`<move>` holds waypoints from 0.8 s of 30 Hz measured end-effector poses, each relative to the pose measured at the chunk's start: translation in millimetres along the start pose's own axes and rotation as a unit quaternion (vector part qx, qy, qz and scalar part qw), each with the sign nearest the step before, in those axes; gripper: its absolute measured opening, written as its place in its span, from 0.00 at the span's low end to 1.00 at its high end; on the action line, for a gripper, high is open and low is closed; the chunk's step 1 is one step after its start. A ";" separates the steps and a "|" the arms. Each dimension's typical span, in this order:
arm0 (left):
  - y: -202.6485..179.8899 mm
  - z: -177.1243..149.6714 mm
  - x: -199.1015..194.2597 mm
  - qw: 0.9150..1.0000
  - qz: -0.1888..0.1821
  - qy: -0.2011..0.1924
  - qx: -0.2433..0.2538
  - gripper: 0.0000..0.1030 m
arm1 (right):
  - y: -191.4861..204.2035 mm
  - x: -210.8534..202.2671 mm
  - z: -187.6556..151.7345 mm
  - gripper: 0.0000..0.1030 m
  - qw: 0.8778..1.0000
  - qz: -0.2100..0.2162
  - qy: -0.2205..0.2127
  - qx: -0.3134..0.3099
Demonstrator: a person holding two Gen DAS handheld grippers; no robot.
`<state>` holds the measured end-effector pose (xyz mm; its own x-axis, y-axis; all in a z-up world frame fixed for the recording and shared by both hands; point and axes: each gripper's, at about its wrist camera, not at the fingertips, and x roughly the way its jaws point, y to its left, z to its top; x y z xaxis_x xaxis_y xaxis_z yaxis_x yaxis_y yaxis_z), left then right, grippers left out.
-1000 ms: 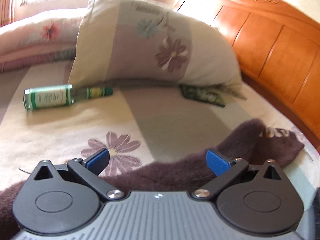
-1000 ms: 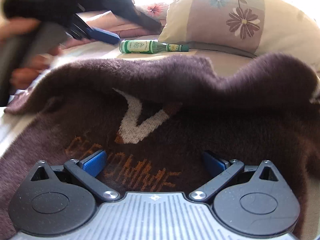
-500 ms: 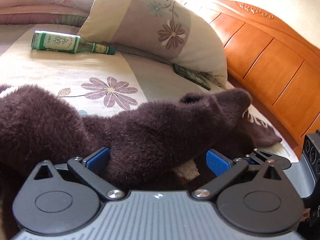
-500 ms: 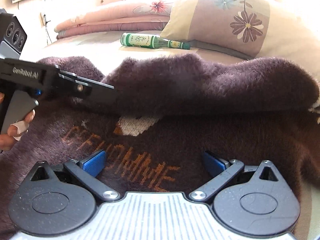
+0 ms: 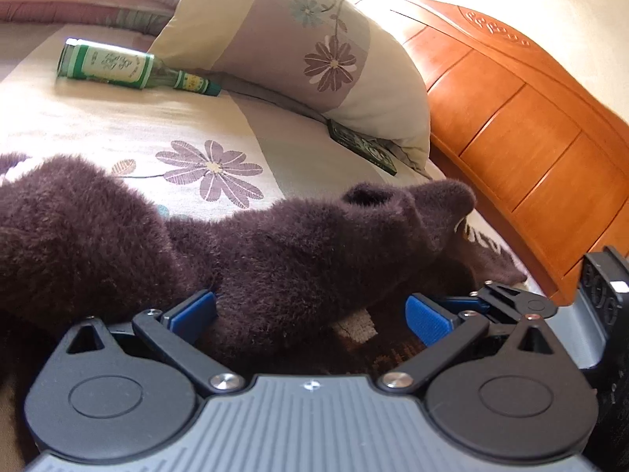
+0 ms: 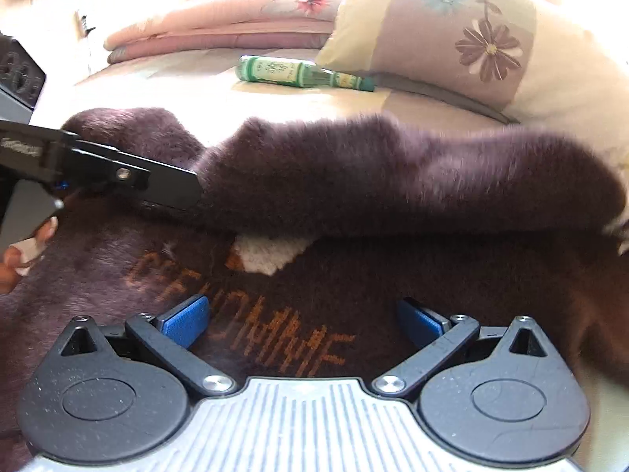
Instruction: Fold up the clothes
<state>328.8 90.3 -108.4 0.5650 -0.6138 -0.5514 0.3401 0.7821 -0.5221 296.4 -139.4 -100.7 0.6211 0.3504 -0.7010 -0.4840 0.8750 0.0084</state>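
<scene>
The left gripper (image 5: pixel 310 312) stands wide open, its blue pads on either side of a rolled fold of the dark fuzzy sweater (image 5: pixel 298 244) spread on the bed (image 5: pixel 118 126). From the right wrist, the right gripper (image 6: pixel 302 320) is spread wide above the sweater's orange lettering (image 6: pixel 251 314), gripping nothing.

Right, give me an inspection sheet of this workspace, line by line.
Surface: bed, floral sheet.
Job's things: brown fuzzy sweater spread flat, orange lettering up, a sleeve folded across it.
Clutter: green bottle lying beside the pillow; dark packet under the pillow's edge.
Grippers: left tongs open around the sleeve; right tongs open over the lettering.
Cables: nothing seen.
Surroundings: wooden headboard, folded quilts.
</scene>
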 end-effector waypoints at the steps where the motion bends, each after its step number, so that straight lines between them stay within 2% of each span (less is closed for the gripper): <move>1: 2.8 1.3 -1.1 1.000 -0.006 0.001 -0.011 0.99 | 0.8 -8.5 6.4 1.00 1.000 -0.003 -0.004 -0.014; 6: 16.0 6.0 -4.4 0.998 -0.033 0.003 -0.051 0.99 | -8.3 -47.6 57.4 1.00 0.992 -0.057 -0.074 -0.090; 9: 16.1 6.2 -2.9 0.998 -0.032 0.006 -0.049 0.99 | -27.7 -34.5 88.5 1.00 0.992 -0.075 -0.075 -0.069; 13: 7.4 4.6 -0.4 1.000 -0.017 0.013 -0.013 0.99 | -58.1 24.3 107.8 1.00 0.998 -0.068 -0.005 0.013; 16: 3.7 3.5 0.3 1.000 -0.010 0.016 0.003 0.99 | -80.8 60.4 113.5 1.00 0.994 -0.012 0.051 0.091; 18: 4.2 4.1 -0.3 1.000 -0.011 0.017 0.001 0.99 | -95.3 78.1 116.2 1.00 0.984 0.044 0.089 0.147; 22: 5.4 6.9 -3.5 1.000 -0.014 0.013 -0.008 0.99 | -103.8 90.9 110.9 1.00 0.967 0.095 0.165 0.172; 24: 4.1 10.0 -8.5 1.000 -0.011 0.006 -0.011 0.99 | -95.9 79.2 105.7 1.00 0.967 0.111 0.178 0.145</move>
<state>332.9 99.8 -99.4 0.5482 -0.6327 -0.5470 0.3359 0.7655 -0.5488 457.2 -160.2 -81.7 0.2459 0.4479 -0.8596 -0.3548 0.8669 0.3502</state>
